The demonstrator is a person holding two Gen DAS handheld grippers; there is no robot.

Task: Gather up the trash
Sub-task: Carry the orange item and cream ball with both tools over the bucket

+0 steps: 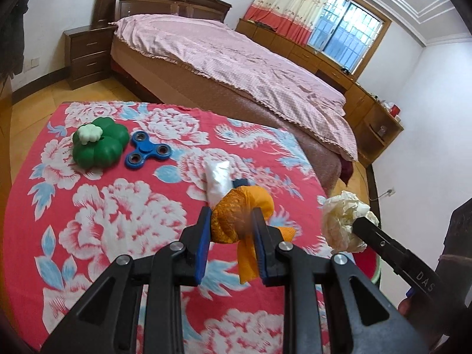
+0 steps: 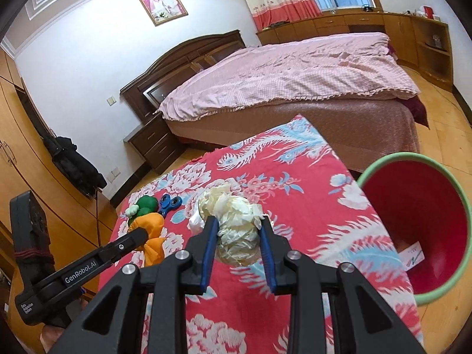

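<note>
While both wads are hanging clear above the floral-clothed surface, each tool is clamping one piece of trash. The left tool is pinching a crumpled orange wrapper between its blue pads, with a loose orange tail drooping below the fingers. The right tool is squeezing a ball of crumpled cream paper, which is bulging out above and below the pads. Neither tool is standing apart; both are closed onto their wads.

Both pieces are looking very light and soft, giving under the pads rather than resisting. They are probably not fragile, so a firm squeeze should be doing no harm. The risk is likely slippage: thin film and paper can be sliding or unfolding out of a light pinch. The grip through the thick middle of each wad seems the sound place to hold, rather than on a loose flap such as the orange tail.

A red bin with a pale green rim is standing just beside the surface on the right tool's side, its mouth tilted toward the camera, with a scrap of paper lying inside. It is looking like the place where both wads belong.

Lying on the cloth are a white crinkled packet, a blue fidget spinner and a green pumpkin-shaped toy. A bed with a pink cover is filling the room behind.
</note>
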